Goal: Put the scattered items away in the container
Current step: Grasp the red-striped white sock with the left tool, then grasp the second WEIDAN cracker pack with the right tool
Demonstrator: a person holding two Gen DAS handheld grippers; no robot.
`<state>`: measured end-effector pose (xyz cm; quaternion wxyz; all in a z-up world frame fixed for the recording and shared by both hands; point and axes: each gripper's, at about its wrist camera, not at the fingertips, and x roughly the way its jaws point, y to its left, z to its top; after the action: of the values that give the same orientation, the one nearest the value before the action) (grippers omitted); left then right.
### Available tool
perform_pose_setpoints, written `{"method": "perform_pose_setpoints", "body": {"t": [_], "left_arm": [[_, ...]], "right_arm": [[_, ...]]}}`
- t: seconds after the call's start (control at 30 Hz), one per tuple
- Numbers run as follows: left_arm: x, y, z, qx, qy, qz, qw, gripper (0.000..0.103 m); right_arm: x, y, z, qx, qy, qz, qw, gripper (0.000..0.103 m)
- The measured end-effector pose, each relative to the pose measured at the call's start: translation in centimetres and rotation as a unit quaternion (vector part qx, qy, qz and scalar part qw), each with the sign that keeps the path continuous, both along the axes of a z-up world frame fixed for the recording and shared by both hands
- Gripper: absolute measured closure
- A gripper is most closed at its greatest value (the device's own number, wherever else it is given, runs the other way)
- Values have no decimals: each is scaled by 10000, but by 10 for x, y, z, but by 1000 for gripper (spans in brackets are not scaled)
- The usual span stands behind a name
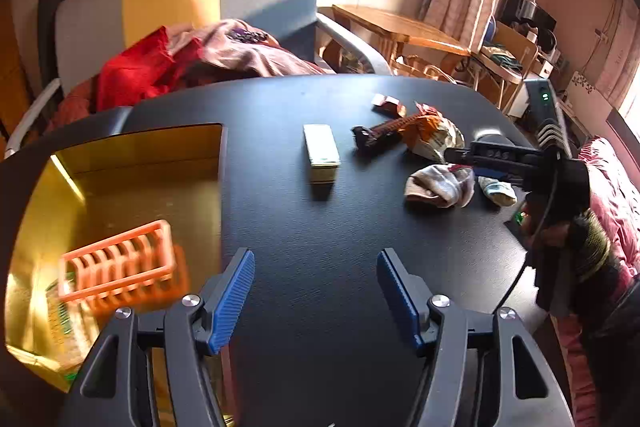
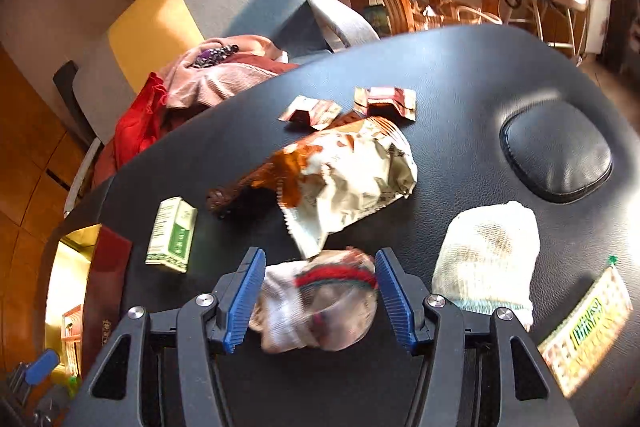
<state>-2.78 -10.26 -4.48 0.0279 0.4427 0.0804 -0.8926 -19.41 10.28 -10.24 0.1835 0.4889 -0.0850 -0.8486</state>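
Closing my right gripper (image 2: 320,293) on the rolled grey sock with a red band (image 2: 320,301) comes next; its fingers are half open around it, gripping nothing, and should squeeze its middle. Left gripper (image 1: 316,291) wide open, empty.

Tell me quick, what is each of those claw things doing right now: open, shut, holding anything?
Left gripper: open, nothing between its jaws, only bare table below.
Right gripper: open around the striped sock, pads not pressing it.

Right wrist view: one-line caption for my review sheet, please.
Right gripper open around a balled sock on the black table, a crumpled snack bag just beyond.
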Motion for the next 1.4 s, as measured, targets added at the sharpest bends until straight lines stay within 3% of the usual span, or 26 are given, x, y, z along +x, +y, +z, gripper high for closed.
{"method": "perform_pose_setpoints", "body": {"t": [0.1, 0.23, 0.37, 0.43, 0.63, 0.9, 1.13, 1.23, 1.4], "left_arm": [[-20, 11, -6, 9, -125, -86, 9999, 38], [-41, 22, -15, -39, -258, -252, 9993, 38], [-58, 37, -21, -185, -273, -572, 9978, 38], [-66, 46, -24, -302, -261, -785, 9961, 38], [-84, 64, -34, -228, -307, -1133, 9928, 38], [-101, 83, -47, -371, -377, -1395, 9888, 38], [-109, 103, -60, -536, -472, -1627, 9841, 37], [-115, 107, -73, -436, -643, -1634, 9835, 30], [-112, 108, -84, -593, -667, -1512, 9845, 30]], "right_arm": [[5, -6, -17, -340, -310, 407, 9981, 47], [32, -9, -27, -1215, -654, 1034, 9850, 47], [56, 21, -20, -1511, -548, 781, 9839, 47], [68, 39, -16, -1620, -479, 588, 9839, 42], [98, 106, 3, -1357, -109, -190, 9905, 28], [115, 170, 3, -1222, -4, -1176, 9855, 26], [105, 171, -6, -1243, -41, -1359, 9829, 26], [101, 171, -9, -1173, -62, -1439, 9826, 26], [91, 172, -12, -762, -51, -1695, 9826, 19]]}}
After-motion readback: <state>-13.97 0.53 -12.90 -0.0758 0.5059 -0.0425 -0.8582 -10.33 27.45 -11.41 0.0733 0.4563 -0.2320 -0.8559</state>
